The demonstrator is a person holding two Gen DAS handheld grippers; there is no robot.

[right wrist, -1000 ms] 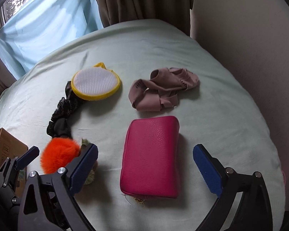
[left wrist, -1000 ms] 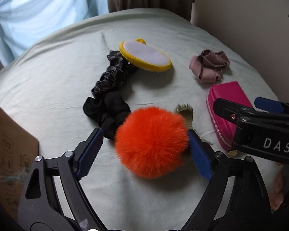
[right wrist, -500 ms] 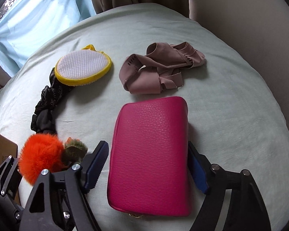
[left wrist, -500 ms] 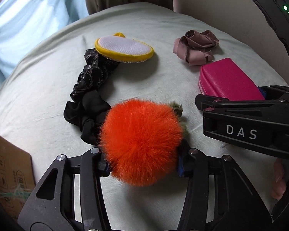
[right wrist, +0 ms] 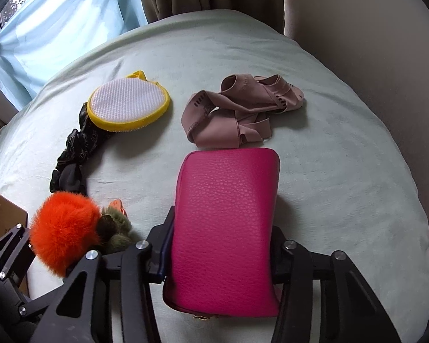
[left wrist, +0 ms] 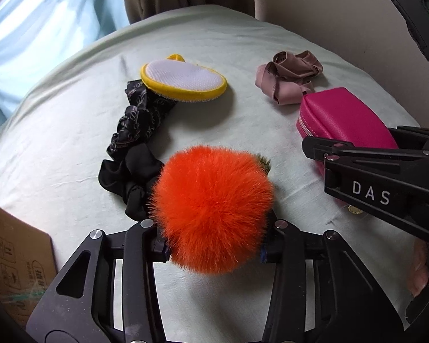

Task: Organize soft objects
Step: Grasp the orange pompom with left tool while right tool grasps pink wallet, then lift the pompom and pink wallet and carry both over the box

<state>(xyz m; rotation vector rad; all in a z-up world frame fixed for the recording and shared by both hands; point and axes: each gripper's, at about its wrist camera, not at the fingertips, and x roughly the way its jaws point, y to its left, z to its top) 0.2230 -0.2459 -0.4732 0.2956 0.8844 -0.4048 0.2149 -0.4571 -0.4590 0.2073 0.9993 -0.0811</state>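
- Left wrist view: the left gripper (left wrist: 213,253) has its jaws pinched on the orange pompom (left wrist: 213,208), which sits straight ahead between them, low on the bed (left wrist: 243,51). The fur bulges out over both jaws, so how deep the pinch goes I cannot tell.
- Touching the pompom's far left side is the black scrunchie (left wrist: 130,171), running away toward the yellow-rimmed pad (left wrist: 183,81). A lift straight up looks safer than a drag, which could snag it.
- A cardboard box (left wrist: 14,260) sits at the near left edge, the likeliest drop place, on this gripper's side.
- The right gripper's arm crosses close on the right, so room there is tight. Left and upward are open.
- Right wrist view: the right gripper (right wrist: 218,263) has its jaws squeezed on the two long sides of the pink pouch (right wrist: 226,223), near its close end. The pouch's long axis points straight away from the jaws.
- Just beyond the pouch's far end lies the mauve fabric piece (right wrist: 237,114), nearly touching. Pulling back or up would avoid it.
- Open bed lies to the right, where the bed meets a wall.
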